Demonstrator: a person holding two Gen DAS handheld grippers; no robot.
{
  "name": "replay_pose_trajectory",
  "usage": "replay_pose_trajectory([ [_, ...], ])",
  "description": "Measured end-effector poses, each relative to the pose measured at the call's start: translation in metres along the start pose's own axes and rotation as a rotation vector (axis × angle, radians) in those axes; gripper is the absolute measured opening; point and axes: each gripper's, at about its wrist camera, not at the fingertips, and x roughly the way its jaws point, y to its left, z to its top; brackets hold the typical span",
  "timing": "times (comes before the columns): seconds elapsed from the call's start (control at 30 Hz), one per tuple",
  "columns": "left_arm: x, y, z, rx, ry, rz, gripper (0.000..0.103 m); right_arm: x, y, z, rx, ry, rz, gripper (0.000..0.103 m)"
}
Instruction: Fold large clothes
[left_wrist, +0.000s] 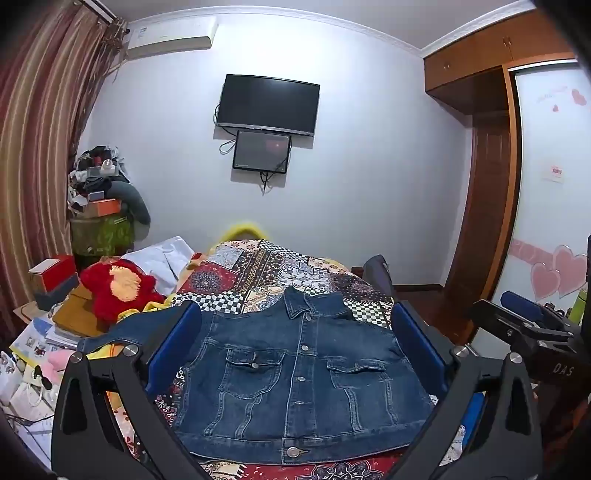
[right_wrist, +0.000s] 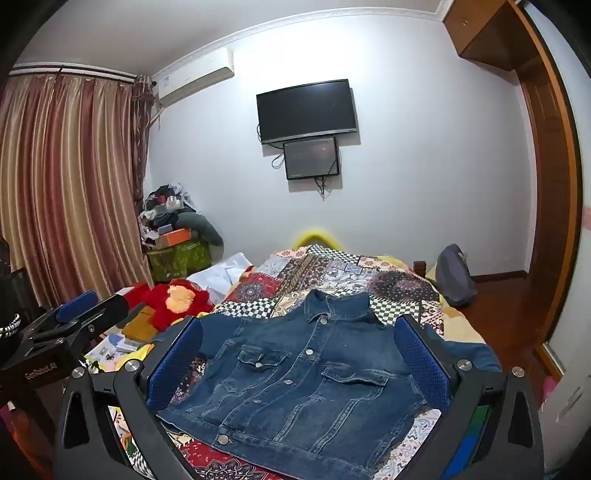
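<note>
- Both tongs stand wide open and hold nothing: the left gripper (left_wrist: 295, 354) and the right gripper (right_wrist: 297, 363) each hover above the bed, blue pads spread to either side of the denim jacket (left_wrist: 299, 380).
- Left of the left gripper, a red plush toy (left_wrist: 118, 290) lies beside books and boxes.
- Between the pads, the jacket lies flat and buttoned on the patchwork bedspread (left_wrist: 280, 269), collar pointing away, sleeves spread outward.
- Right of the left gripper, the other tool's body reads "DAS"; from the right wrist view, the left tool reads "GenRobot.AI".
- Beyond both, a dark TV (right_wrist: 306, 110) hangs on the wall.
</note>
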Motion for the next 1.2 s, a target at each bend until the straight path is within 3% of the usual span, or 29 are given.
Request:
replay_pose_trajectory([
  [0.37, -0.003, 0.017, -0.003, -0.012, 0.013, 0.001, 0.103, 0.002, 0.001, -0.001, -0.001, 0.003, 0.001, 0.103],
  [1.2, 0.004, 0.011, -0.006, -0.006, 0.014, 0.022, 0.103, 0.007, -0.001, -0.002, -0.007, 0.003, -0.003, 0.103],
])
